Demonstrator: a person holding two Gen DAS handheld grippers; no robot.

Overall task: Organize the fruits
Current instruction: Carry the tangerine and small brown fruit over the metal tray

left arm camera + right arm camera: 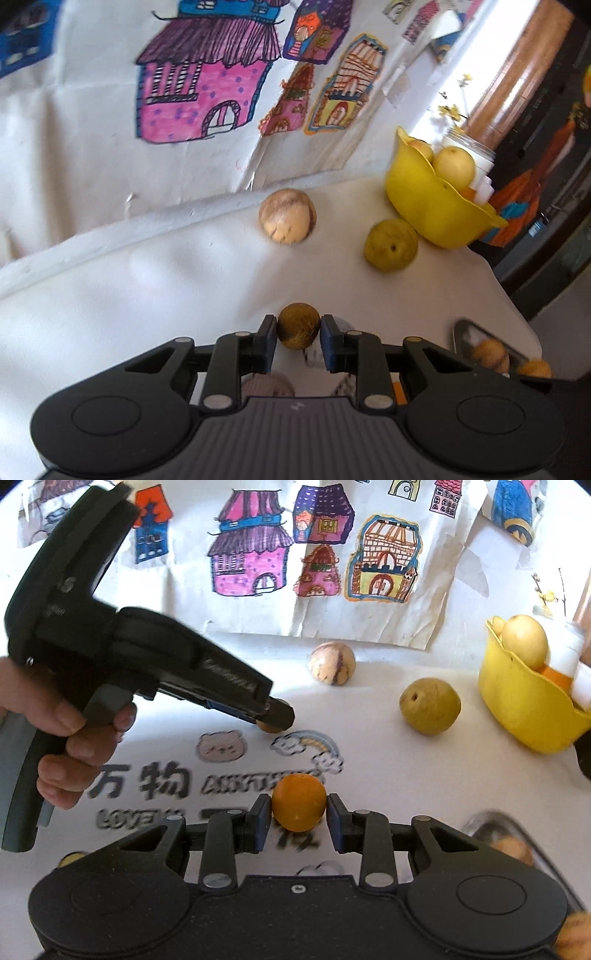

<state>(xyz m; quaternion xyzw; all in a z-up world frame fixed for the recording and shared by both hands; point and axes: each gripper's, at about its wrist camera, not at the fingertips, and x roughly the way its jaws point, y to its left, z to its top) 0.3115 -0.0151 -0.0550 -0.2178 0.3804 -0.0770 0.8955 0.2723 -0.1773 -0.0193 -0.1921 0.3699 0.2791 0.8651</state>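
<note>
Right now, far left of the right-wrist view, a hand (62,734) works the left gripper (279,716), which reaches in toward frame centre w/ its jaws clamped on a small brown fruit (298,325); only a sliver of that fruit shows at the tips there, but the left-wrist view has it squarely between the blue pads (269,341). Lower centre, the right gripper (298,821) is clamped on a small orange fruit (299,802), pads pressing both sides, over the printed white tablecloth (388,775). Further right on the cloth: a pale striped melon-like fruit (332,662) by the drawings on the wall (251,557), then a green pear (430,706), loose, apart from each other. Far right, the yellow bowl (517,709) already has a yellow pear (524,642) plus other fruit. Key relation: bowl lies right of and beyond both grippers; right gripper looks nearer, so prob it goes first, clearing the green pear just beside the bowl. Lower right edge, a metal tray (461,332) w/ more small fruits, blurred.
</note>
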